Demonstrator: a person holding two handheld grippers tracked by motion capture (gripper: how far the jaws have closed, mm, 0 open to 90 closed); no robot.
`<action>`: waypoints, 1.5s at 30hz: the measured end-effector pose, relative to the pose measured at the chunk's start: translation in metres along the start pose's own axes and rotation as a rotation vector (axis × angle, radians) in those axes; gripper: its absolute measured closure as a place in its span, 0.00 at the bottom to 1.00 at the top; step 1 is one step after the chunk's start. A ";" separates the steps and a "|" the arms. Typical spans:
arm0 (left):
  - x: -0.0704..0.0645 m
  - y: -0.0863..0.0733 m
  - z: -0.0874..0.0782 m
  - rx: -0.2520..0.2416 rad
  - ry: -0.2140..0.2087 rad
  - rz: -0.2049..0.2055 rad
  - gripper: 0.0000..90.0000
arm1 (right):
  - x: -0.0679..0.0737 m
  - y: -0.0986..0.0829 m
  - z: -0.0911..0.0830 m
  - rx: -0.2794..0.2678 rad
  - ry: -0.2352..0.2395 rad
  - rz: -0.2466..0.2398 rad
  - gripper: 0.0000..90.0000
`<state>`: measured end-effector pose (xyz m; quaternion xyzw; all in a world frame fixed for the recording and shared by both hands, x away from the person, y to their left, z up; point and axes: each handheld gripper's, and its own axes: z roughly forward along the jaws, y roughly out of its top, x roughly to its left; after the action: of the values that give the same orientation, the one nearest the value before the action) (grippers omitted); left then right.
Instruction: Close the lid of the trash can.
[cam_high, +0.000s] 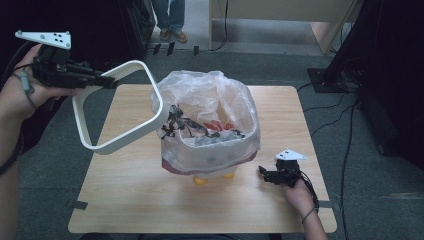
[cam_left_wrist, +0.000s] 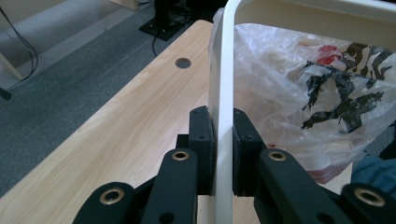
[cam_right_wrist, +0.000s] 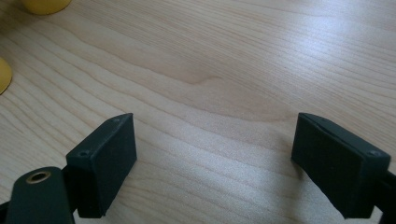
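Observation:
A small bin lined with a clear plastic bag (cam_high: 207, 125) stands mid-table on yellow feet (cam_high: 200, 180), with rubbish inside. My left gripper (cam_high: 107, 80) is raised above the table's left edge and is shut on a white rectangular ring frame (cam_high: 120, 107), which hangs tilted, its right side touching the bag. In the left gripper view the frame's bar (cam_left_wrist: 223, 121) is clamped between the two jaws, with the bag (cam_left_wrist: 322, 93) just behind. My right gripper (cam_high: 264, 172) rests low on the table right of the bin, open, with bare wood (cam_right_wrist: 215, 140) between its jaws.
The wooden table (cam_high: 125, 185) has free room in front and on both sides of the bin. A round cable hole (cam_left_wrist: 182, 62) sits near its edge. Cables run over the grey carpet at right (cam_high: 345, 125). A person's feet (cam_high: 170, 32) stand beyond the table.

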<state>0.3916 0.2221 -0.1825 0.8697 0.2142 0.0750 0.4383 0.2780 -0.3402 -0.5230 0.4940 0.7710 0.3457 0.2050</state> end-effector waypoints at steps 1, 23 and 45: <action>-0.001 0.004 0.003 0.002 -0.003 0.004 0.92 | 0.000 0.000 0.000 0.000 0.000 0.000 0.15; -0.026 0.070 0.067 0.083 -0.077 0.075 0.91 | 0.000 0.000 0.000 0.001 0.001 -0.003 0.15; -0.055 0.104 0.146 0.176 -0.119 0.116 0.91 | 0.000 0.000 0.000 0.001 0.005 -0.003 0.15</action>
<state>0.4209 0.0369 -0.1848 0.9187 0.1429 0.0291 0.3671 0.2779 -0.3402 -0.5229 0.4920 0.7724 0.3464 0.2035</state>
